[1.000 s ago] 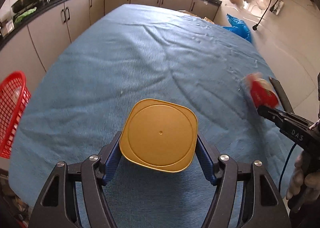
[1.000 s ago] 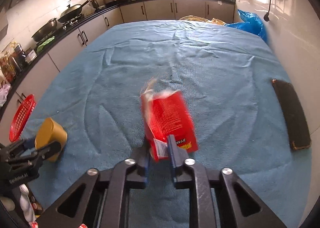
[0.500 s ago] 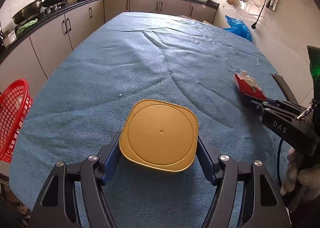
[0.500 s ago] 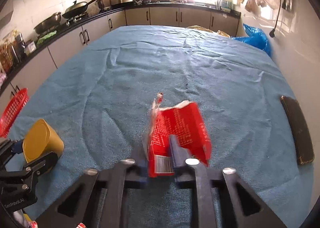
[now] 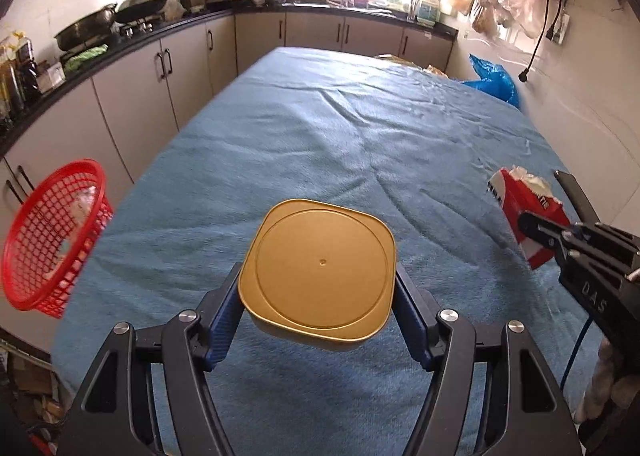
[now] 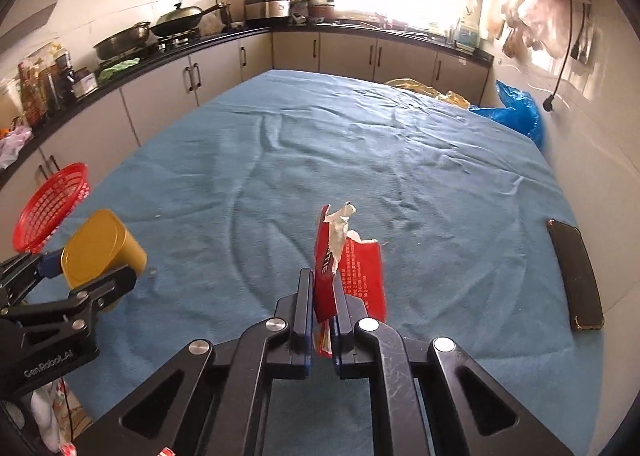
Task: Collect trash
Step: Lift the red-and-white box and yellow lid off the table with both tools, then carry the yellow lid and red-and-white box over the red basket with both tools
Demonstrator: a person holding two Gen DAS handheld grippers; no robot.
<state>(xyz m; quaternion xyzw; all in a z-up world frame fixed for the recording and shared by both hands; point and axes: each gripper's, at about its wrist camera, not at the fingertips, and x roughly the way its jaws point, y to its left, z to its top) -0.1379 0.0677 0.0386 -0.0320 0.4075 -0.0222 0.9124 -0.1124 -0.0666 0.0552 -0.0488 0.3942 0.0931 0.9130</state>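
Note:
A gold square tub (image 5: 318, 268) hangs above the blue cloth, clamped on both sides by my left gripper (image 5: 318, 292); from the right wrist it shows as the gold tub (image 6: 102, 252) at the left. A torn red packet (image 6: 348, 260) with white paper sticking out is squeezed flat between the pads of my right gripper (image 6: 322, 296), lifted off the cloth. In the left wrist view the red packet (image 5: 524, 211) and the right gripper (image 5: 536, 230) are at the right. A red mesh basket (image 5: 52, 236) stands off the table's left edge.
The table under a wrinkled blue cloth (image 6: 360, 159) fills both views. A dark flat phone-like object (image 6: 576, 276) lies near its right edge. A blue plastic bag (image 6: 516, 111) sits at the far right corner. Kitchen counters with pans run along the left and back walls.
The right gripper closed tight on the red packet, lifted it and rolled it on edge. Both views tilted up, and the red basket came further into sight.

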